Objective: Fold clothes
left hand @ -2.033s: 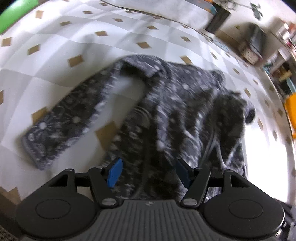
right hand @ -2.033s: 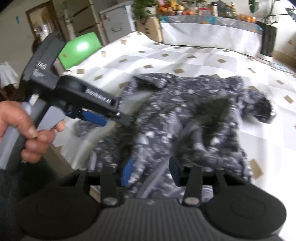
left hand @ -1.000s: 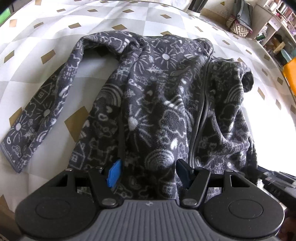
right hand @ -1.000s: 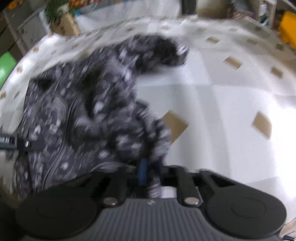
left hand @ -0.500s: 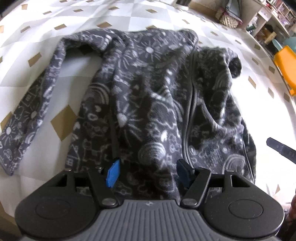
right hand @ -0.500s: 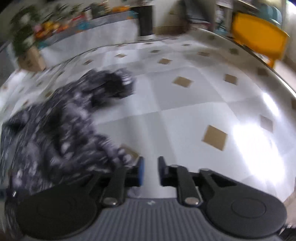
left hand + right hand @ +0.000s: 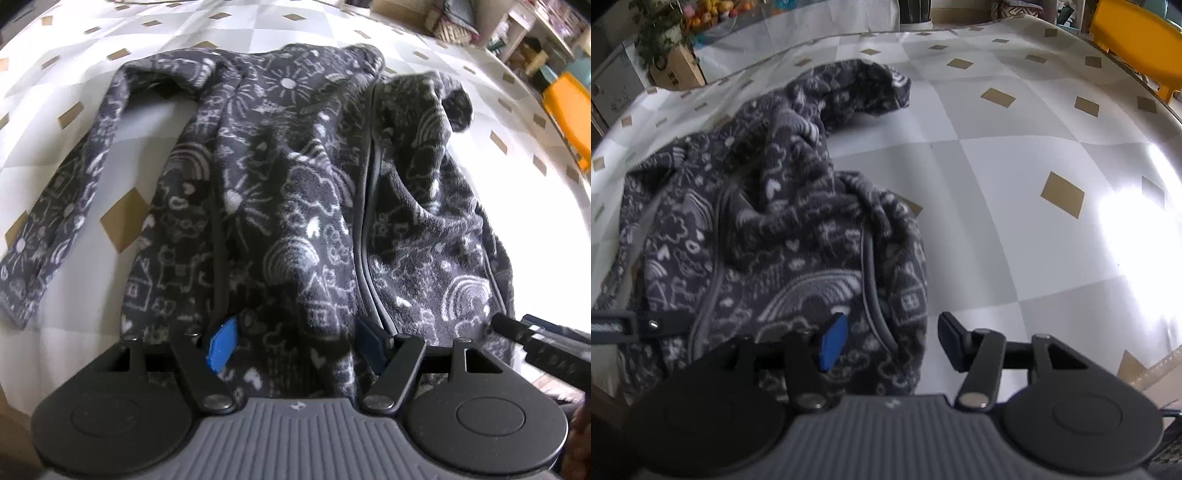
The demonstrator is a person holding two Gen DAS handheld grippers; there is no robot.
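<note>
From the left wrist view, a dark fleece jacket [image 7: 295,177] with white doodle print lies spread across the centre of the frame on a white worktop [image 7: 44,85] patterned with tan diamonds. One sleeve [image 7: 55,221] stretches to the lower left. The left tool [image 7: 297,339], at the bottom, has its jaws apart over the jacket's near hem, with fabric between them but not pinched. The right tool's tip shows at the lower right edge. From the right wrist view, the jacket fills the left half of the frame, bunched. The right tool [image 7: 890,341] has its jaws opening, the hem edge between them, unclamped. A yellow chair [image 7: 1134,44] sits at the upper right.
</note>
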